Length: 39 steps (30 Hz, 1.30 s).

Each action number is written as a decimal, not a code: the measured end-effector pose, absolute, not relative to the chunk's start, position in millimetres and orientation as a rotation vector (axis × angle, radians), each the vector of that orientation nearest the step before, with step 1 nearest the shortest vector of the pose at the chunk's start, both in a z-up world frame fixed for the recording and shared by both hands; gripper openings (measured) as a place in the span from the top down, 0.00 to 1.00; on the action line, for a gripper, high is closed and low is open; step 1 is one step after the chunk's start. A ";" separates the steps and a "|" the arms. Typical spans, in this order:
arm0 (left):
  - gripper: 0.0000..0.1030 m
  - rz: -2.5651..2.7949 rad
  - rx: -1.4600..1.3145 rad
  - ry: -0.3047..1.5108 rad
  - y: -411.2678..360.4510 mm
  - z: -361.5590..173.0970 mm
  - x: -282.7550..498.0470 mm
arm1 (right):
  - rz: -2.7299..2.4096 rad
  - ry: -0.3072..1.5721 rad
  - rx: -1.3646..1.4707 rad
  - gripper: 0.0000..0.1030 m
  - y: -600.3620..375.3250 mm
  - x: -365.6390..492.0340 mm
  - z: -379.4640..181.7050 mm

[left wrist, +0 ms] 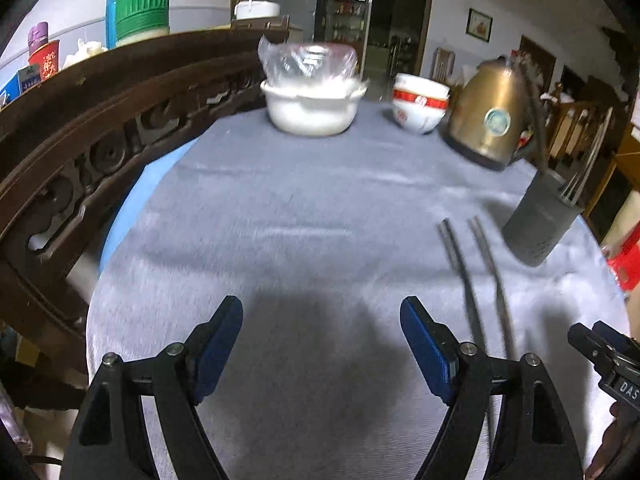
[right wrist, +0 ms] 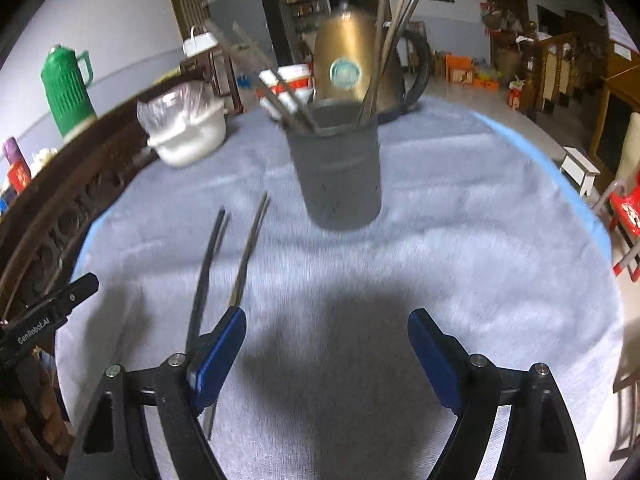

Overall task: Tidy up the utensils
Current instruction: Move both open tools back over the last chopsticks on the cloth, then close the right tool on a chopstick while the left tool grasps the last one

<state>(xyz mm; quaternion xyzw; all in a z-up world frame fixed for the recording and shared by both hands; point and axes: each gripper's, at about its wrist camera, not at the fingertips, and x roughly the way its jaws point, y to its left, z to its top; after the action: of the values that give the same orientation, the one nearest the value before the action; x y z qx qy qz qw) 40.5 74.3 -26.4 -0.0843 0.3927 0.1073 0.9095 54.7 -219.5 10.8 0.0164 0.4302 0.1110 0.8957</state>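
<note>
You're at the approach: both the left gripper (left wrist: 322, 344) and right gripper (right wrist: 326, 354) have jaws spread, nothing between them. Two chopsticks (right wrist: 224, 264) lie flat on the grey cloth (right wrist: 460, 248), near the grey holder (right wrist: 338, 172). Next, I'd say: drop one gripper over a stick and pinch.

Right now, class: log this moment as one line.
left gripper: open, empty | right gripper: open, empty | chopsticks: two loose on cloth | holder: upright, holds others
</note>
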 end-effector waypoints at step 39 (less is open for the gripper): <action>0.20 0.218 -0.243 0.966 77.5 -59.6 54.2 | 0.360 1.118 -0.061 0.84 -144.7 117.4 -19.3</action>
<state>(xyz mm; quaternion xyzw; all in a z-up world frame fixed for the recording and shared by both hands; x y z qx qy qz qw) 54.2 77.5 -59.6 -0.1165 0.4624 0.1045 0.8728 117.4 -144.7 -19.3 -0.0290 0.5275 0.1696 0.8320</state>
